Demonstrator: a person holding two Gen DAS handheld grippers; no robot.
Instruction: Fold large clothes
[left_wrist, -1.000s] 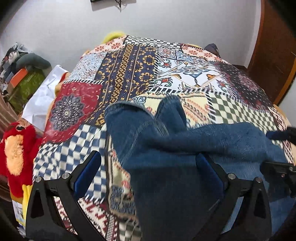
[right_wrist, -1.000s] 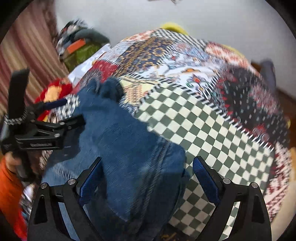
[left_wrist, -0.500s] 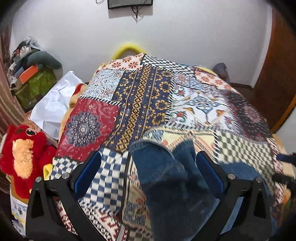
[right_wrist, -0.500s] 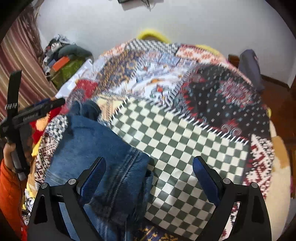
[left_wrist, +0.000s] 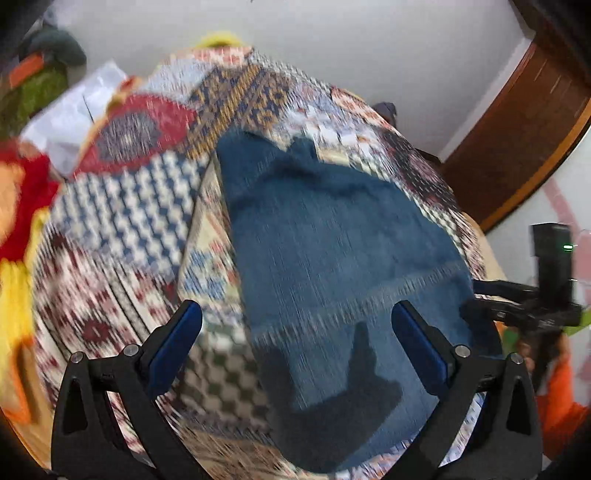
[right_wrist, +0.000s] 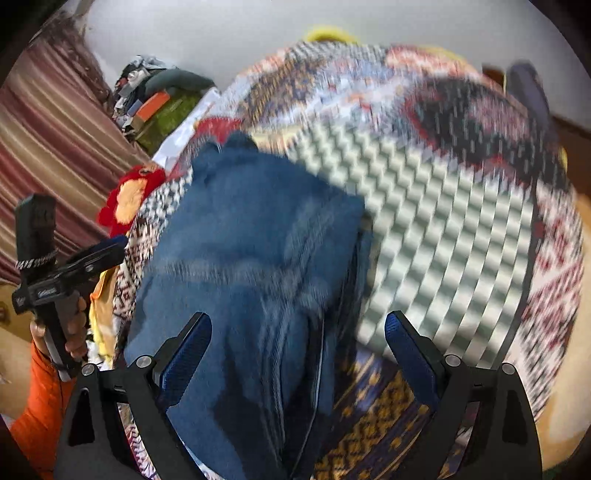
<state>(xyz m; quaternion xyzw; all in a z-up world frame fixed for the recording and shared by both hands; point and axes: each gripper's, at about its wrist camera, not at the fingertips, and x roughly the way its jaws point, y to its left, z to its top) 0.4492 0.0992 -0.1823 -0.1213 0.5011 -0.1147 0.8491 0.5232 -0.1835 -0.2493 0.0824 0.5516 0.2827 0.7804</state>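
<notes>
A pair of blue jeans (left_wrist: 332, 258) lies folded on the patchwork bedspread (left_wrist: 122, 221), its leg ends pointing toward the far wall. My left gripper (left_wrist: 295, 332) is open and empty above the near part of the jeans. My right gripper (right_wrist: 297, 336) is open and empty above the jeans (right_wrist: 251, 266) at their waist end. The right gripper also shows at the right edge of the left wrist view (left_wrist: 517, 302). The left gripper shows at the left edge of the right wrist view (right_wrist: 66, 269). Both views are blurred by motion.
A red and orange plush toy (right_wrist: 129, 195) lies at the bed's left side. A pile of clothes and bags (right_wrist: 159, 99) sits by the striped curtain (right_wrist: 48, 147). A white sheet (left_wrist: 74, 114) lies beside the bed. A wooden door (left_wrist: 524, 129) stands at the right.
Both grippers have swung back down toward the jeans after pulling up and away. The jeans fill more of both views and lie flatter than a second ago.
</notes>
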